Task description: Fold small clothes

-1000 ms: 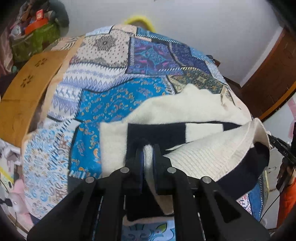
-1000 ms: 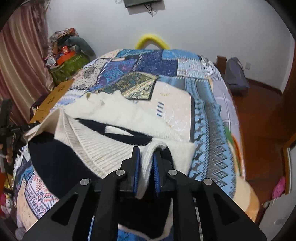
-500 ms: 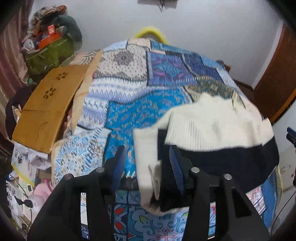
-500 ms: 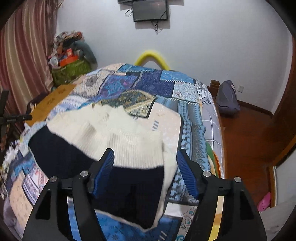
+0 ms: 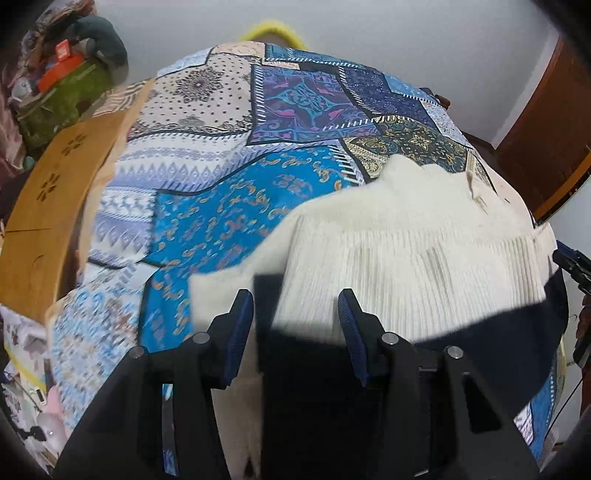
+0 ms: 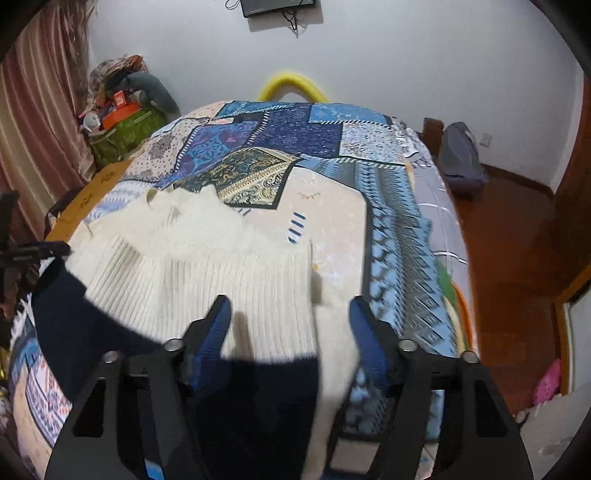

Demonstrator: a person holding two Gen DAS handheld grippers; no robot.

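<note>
Black angular frames on both units, left gripper [image 5: 295, 325] and right gripper [image 6: 290, 325]. Fingers [image 5: 240, 332] lined with blue ribbed pads [image 6: 212, 338]. Silver round screw heads [image 5: 388, 338] at pivot joints, two per side. Triangular cut-outs in outer arms.

- Bedroom in a home
- bed [image 6: 388, 236] w/ patchwork blue bedspread fills both views
- pink curtain [image 6: 33, 122] at left; white walls, wood floor [image 6: 517, 236]
- wall-mounted screen [image 6: 277, 5] w/ cables hanging
- green bag [image 6: 125, 134] piled w/ clutter in corner; grey backpack [image 6: 460, 157] on floor by bed
- wooden lap table [image 5: 51, 206] beside bed; brown wooden door [image 5: 546, 140]
</note>
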